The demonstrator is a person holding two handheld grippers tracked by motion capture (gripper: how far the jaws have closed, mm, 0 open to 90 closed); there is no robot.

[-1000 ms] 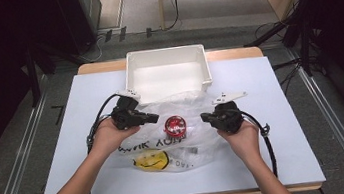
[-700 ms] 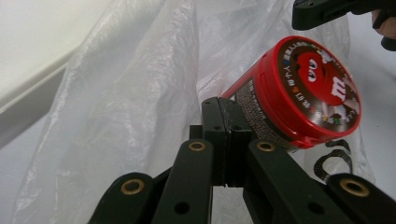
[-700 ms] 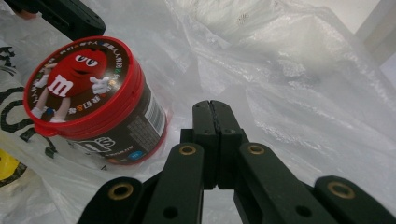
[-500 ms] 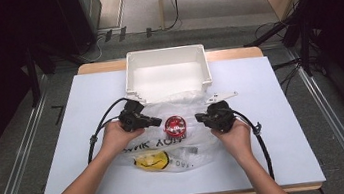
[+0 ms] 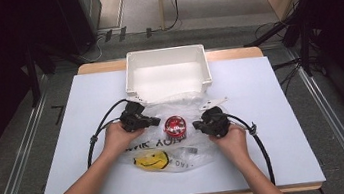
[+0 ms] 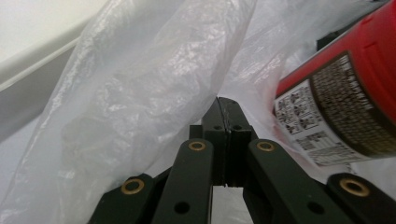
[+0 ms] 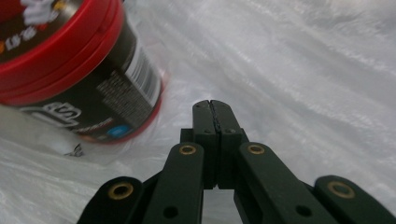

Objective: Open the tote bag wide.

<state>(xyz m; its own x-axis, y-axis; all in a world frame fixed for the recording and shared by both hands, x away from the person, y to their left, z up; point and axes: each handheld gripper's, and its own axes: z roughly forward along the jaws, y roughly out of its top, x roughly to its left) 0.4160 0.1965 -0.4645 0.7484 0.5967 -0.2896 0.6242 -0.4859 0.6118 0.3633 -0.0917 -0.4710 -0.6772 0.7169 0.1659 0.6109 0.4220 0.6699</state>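
A red can (image 5: 175,125) with a black label lies inside a clear plastic bag (image 5: 167,153) printed with a yellow smiley, at the middle of the white table. My left gripper (image 5: 155,122) sits just left of the can, its jaws shut and pointing right at it. My right gripper (image 5: 196,124) sits just right of the can, also shut. In the left gripper view the shut jaws (image 6: 227,105) face crumpled bag film (image 6: 140,93), with the can (image 6: 355,93) at the right. In the right gripper view the shut jaws (image 7: 214,106) hover over the bag (image 7: 303,70), the can (image 7: 74,70) at upper left.
An empty white bin (image 5: 164,51) stands behind the bag at the table's far edge. Black cables (image 5: 99,132) loop from both grippers across the table (image 5: 289,162). Dark floor and stands surround the table.
Both hands have come down and closed in on the can from either side, the right one more so. The jaws have stayed shut.
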